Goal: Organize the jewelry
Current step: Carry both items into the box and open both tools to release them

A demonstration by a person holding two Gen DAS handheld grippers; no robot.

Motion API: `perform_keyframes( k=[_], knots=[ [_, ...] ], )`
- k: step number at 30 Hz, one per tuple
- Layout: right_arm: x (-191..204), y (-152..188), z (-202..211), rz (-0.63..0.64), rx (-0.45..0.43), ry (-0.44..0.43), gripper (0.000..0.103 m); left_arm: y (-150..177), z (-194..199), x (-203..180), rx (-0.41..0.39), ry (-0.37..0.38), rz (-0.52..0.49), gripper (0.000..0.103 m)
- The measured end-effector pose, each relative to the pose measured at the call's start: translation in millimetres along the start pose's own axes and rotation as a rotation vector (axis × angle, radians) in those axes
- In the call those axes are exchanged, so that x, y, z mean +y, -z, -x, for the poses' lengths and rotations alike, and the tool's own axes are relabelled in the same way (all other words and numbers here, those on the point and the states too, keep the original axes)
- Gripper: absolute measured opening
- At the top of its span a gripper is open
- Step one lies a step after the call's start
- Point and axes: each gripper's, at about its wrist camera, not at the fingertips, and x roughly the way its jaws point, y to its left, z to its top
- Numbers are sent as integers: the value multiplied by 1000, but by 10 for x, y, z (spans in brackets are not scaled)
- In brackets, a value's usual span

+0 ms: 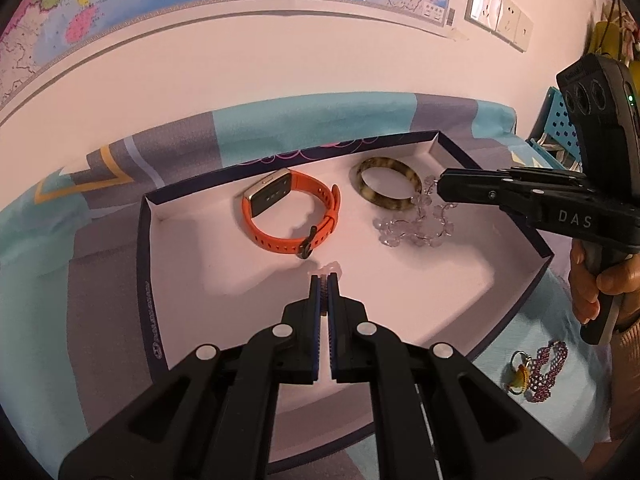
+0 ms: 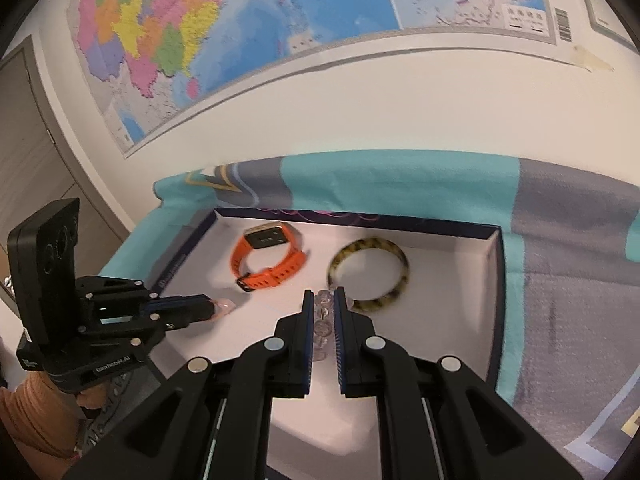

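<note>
Inside the shallow white box (image 1: 400, 312) lie three pieces: an orange-strapped watch (image 1: 290, 216) toward the left, a mottled brown bangle (image 1: 387, 189) beside it, and a clear crystal bead bracelet (image 1: 416, 229) touching the bangle's near edge. Right gripper (image 2: 321, 320) has its fingers narrowly parted with the crystal beads between them — whether they grip is unclear. Left gripper (image 1: 325, 280) is pressed together on a small pale pink piece (image 2: 224, 306) just above the box floor, near the watch's buckle. Outside the box, on the teal and grey cloth (image 1: 100, 280), rest a purple beaded piece (image 1: 546, 368) and a yellow ring (image 1: 520, 372). A map (image 2: 280, 20) hangs behind.
</note>
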Motion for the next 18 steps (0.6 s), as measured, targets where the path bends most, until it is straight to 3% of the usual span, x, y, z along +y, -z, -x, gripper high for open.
perform_keyframes(
  k=[18],
  knots=[
    [-198, 95, -104, -19, 40, 88, 8, -38, -162, 4, 29, -20, 11, 6]
  ],
)
